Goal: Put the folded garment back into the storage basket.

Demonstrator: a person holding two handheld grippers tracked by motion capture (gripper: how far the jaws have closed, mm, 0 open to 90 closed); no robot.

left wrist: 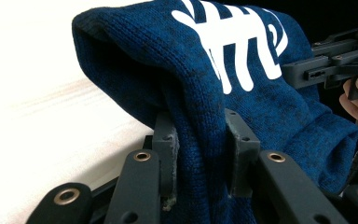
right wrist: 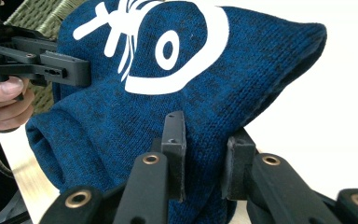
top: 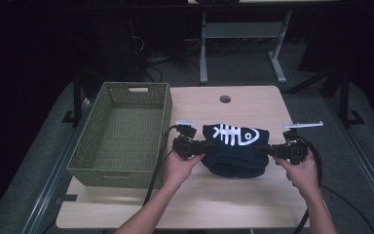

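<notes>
A folded dark blue knitted garment [top: 236, 148] with a white fish-skeleton print lies on the light wooden table [top: 195, 204], held from both ends. My left gripper [top: 208, 146] is shut on its left edge; in the left gripper view the blue knit [left wrist: 242, 93] is pinched between the two pads [left wrist: 168, 149]. My right gripper [top: 262, 150] is shut on the right edge; in the right gripper view the blue knit [right wrist: 177, 88] bunches between the pads [right wrist: 175, 144]. The far gripper [right wrist: 51, 65] shows at the left of that view.
A green woven basket [top: 121, 134] stands at the table's left, close beside my left hand, with nothing inside. A round cable hole [top: 225, 99] sits near the table's far edge. Desk legs [top: 241, 44] and cables lie on the floor beyond.
</notes>
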